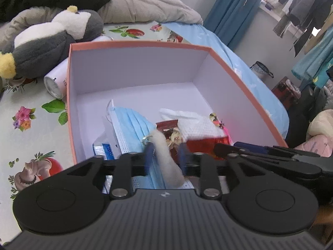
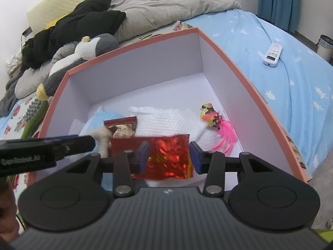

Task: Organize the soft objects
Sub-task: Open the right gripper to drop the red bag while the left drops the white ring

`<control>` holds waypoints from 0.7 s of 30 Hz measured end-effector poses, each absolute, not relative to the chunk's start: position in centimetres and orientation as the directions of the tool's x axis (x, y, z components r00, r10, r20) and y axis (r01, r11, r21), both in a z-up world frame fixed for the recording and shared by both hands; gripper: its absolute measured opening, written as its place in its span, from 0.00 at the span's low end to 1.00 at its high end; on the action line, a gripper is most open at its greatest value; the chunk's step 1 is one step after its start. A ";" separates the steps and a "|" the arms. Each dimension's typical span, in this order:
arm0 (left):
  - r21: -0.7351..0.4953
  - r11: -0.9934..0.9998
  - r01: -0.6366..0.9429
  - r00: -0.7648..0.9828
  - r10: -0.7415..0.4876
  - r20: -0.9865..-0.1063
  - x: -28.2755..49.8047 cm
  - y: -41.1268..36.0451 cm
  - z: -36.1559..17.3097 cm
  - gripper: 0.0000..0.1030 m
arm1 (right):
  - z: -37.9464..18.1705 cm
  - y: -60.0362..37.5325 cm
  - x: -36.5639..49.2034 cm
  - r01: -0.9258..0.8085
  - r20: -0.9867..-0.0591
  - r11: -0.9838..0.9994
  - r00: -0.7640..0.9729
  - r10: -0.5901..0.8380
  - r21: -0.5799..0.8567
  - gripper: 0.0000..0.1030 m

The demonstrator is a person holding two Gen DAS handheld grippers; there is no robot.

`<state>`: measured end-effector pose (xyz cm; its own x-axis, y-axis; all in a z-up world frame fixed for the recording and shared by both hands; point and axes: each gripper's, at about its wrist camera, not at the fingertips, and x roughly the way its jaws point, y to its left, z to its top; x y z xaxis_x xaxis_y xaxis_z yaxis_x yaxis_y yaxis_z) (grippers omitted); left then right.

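An open pink-rimmed box (image 1: 133,66) stands on the bed, white inside. It holds a blue face mask (image 1: 133,123), a white cloth (image 2: 166,120), a dark red snack packet (image 2: 122,126) and a toy bird with pink feathers (image 2: 212,114). My left gripper (image 1: 165,156) hangs low in the box's near end, open; a white fluffy strip (image 1: 168,162) lies loose between its blue pads. Just to its right, my right gripper (image 2: 169,156) is shut on a shiny red foil packet (image 2: 168,156), whose edges meet both pads. A left finger (image 2: 83,143) shows in the right wrist view.
A grey and white penguin plush (image 1: 52,41) and a white cylindrical bottle (image 1: 56,83) lie left of the box. A white remote (image 2: 272,54) rests on the blue sheet to the right. A grey duvet (image 2: 166,6) and black clothes (image 2: 83,25) lie behind.
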<state>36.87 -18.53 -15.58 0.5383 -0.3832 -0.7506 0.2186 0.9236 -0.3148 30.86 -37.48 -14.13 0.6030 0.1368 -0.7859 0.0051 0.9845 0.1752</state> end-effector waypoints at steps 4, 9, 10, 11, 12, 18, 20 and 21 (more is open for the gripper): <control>-0.288 0.927 0.240 0.574 -0.375 -0.728 35.2 -18.4 -13.4 0.35 | -12.9 -37.3 29.8 0.002 -0.773 0.982 0.618 0.145 0.186 0.44; -0.282 0.929 0.239 0.606 -0.370 -0.704 32.7 -17.8 -10.4 0.35 | -10.3 -36.9 27.5 -0.011 -0.739 0.982 0.657 0.151 0.190 0.44; -0.283 0.929 0.239 0.611 -0.371 -0.700 32.1 -17.7 -9.7 0.35 | -9.6 -36.8 26.8 -0.012 -0.729 0.981 0.668 0.150 0.192 0.44; -0.284 0.928 0.240 0.616 -0.372 -0.695 31.5 -17.5 -9.0 0.35 | -8.9 -36.8 26.2 -0.012 -0.721 0.981 0.677 0.149 0.191 0.44; -0.285 0.928 0.241 0.622 -0.373 -0.688 30.9 -17.3 -8.3 0.35 | -8.3 -36.7 25.6 -0.012 -0.712 0.982 0.687 0.147 0.191 0.44; -0.303 0.917 0.258 0.648 -0.397 -0.650 26.5 -16.1 -4.3 0.35 | -4.6 -36.4 21.5 -0.013 -0.654 0.982 0.744 0.136 0.189 0.44; -0.298 0.916 0.270 0.659 -0.402 -0.636 24.9 -15.8 -3.1 0.35 | -3.4 -36.1 19.9 -0.010 -0.633 0.981 0.762 0.132 0.193 0.44; -0.296 0.915 0.276 0.664 -0.404 -0.629 24.1 -15.7 -2.5 0.35 | -3.0 -36.0 19.3 -0.010 -0.626 0.981 0.768 0.133 0.195 0.44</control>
<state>24.13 -15.73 -2.52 0.6639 -0.4039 -0.6294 0.2762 0.9145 -0.2955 19.29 -36.03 -2.97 0.7685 0.1326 -0.6260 -0.0100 0.9807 0.1953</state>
